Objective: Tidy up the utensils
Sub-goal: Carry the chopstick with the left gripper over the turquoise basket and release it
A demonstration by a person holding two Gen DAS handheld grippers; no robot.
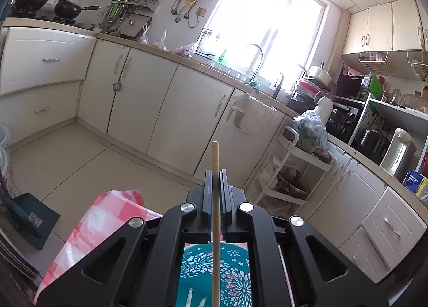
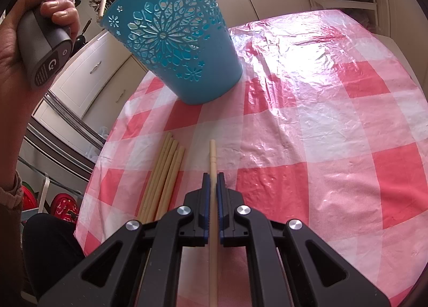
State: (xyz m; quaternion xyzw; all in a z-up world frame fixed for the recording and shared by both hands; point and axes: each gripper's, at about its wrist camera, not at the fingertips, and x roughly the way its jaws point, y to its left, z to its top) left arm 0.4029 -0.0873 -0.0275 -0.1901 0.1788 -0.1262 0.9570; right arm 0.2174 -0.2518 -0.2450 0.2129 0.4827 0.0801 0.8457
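A table under a red-and-white checked plastic cloth [image 2: 307, 125] stands in a kitchen with cream cabinets [image 1: 149, 93] and a bright window [image 1: 267, 18]. The left gripper [image 1: 215, 181] is clamped on one chopstick [image 1: 215, 157] above the teal cut-out basket [image 2: 174, 39]. The right gripper [image 2: 213, 184] pinches another chopstick [image 2: 213, 154] just right of the bundle of loose chopsticks [image 2: 165, 170] lying on the cloth.

Right claw [image 2: 213, 181] grips one chopstick [image 2: 213, 157] — loose chopsticks [image 2: 163, 176] beside.

Blown-out window [image 1: 267, 20], glaring tablecloth [image 2: 307, 47]
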